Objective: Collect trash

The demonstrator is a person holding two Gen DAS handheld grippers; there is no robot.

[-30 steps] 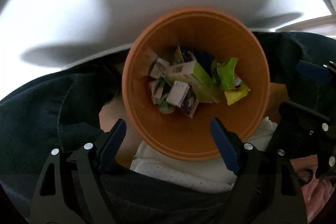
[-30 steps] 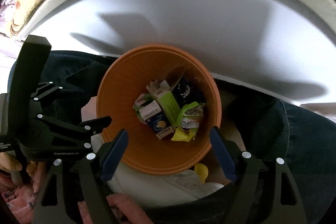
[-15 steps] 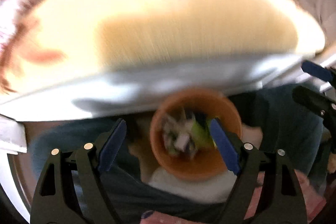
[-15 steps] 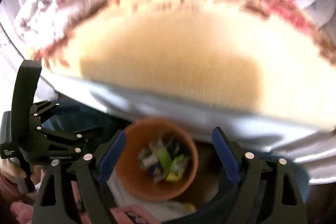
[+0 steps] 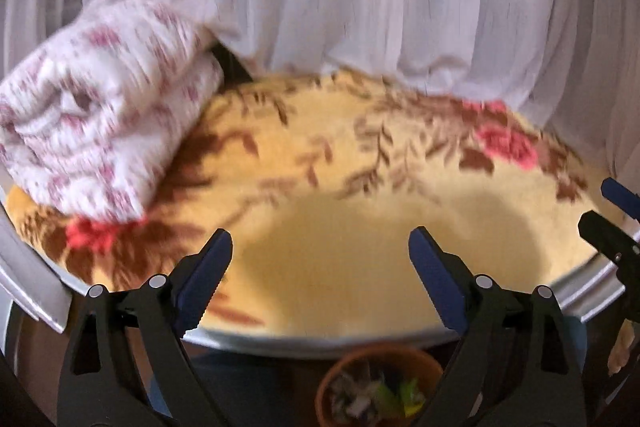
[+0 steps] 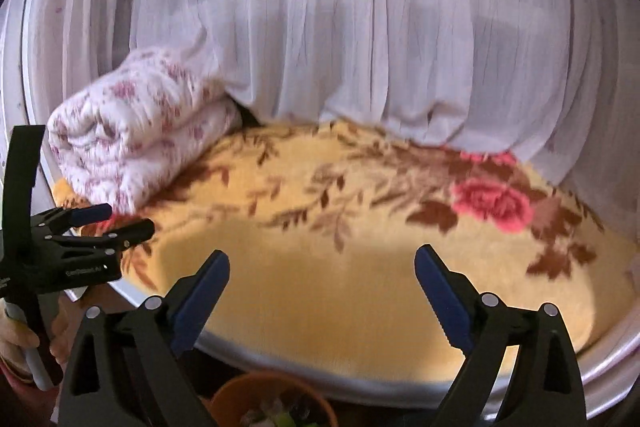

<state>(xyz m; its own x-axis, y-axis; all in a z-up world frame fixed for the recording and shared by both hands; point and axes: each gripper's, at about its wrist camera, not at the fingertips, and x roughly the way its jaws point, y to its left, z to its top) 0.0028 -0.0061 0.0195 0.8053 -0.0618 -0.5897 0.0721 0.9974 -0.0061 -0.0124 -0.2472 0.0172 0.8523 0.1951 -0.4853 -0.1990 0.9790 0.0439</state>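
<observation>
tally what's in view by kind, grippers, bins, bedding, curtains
grippers: 2, left gripper and right gripper, both open and empty
bins: 1, orange bin holding wrappers, too blurred to count
bedding: 2, yellow floral blanket and rolled white floral quilt lying on it
curtains: 1, sheer white curtain
total: 6

I see a bed (image 6: pixel 360 307) under a yellow flowered blanket (image 6: pixel 340 267), a rolled quilt (image 6: pixel 136 131) at its far left, white curtains (image 6: pixel 340 27) behind.
</observation>
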